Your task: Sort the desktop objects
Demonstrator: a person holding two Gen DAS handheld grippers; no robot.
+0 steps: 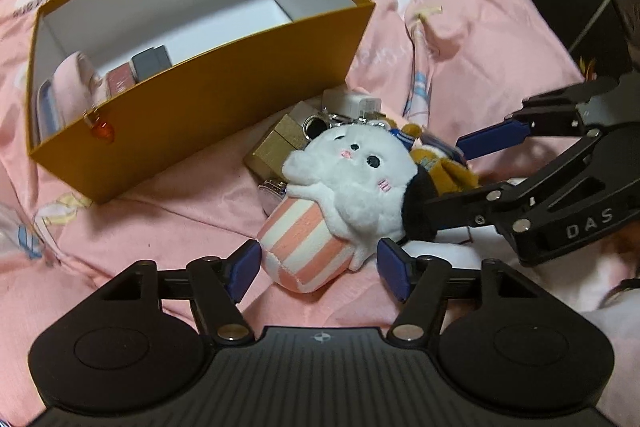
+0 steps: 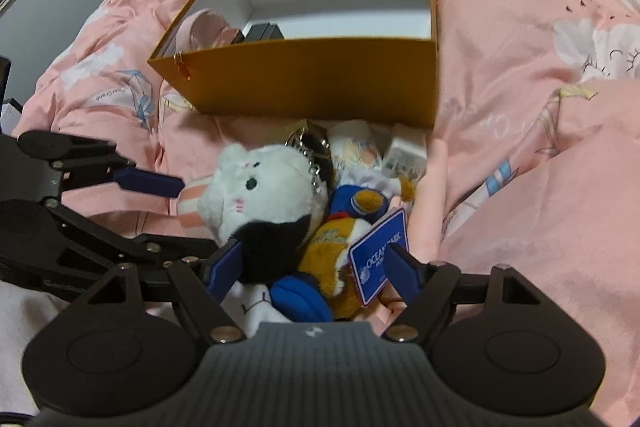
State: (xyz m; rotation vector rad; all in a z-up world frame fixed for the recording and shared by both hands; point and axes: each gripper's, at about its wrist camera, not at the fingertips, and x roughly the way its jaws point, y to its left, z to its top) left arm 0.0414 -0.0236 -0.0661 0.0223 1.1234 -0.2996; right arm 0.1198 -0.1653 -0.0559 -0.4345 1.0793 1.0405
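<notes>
Straddling a pile of small toys on a pink bedspread [image 1: 168, 227], both grippers stand with jaws apart.

The left gripper [image 1: 320, 267] has its blue pads on either side of the striped pink-and-white base of a white plush cat [image 1: 352, 175], not pressing it. The right gripper [image 2: 316, 267] brackets a brown plush in blue clothes [image 2: 340, 247] with a blue Ocean Park tag [image 2: 378, 255], its pads clear of it. Behind the pile sits an open mustard-yellow box [image 1: 224, 107], white inside, with a few items at its left end. A white charger [image 1: 352, 103], a gold box [image 1: 280, 143] and a keyring [image 1: 316, 125] lie between the plushes and the box wall.
</notes>
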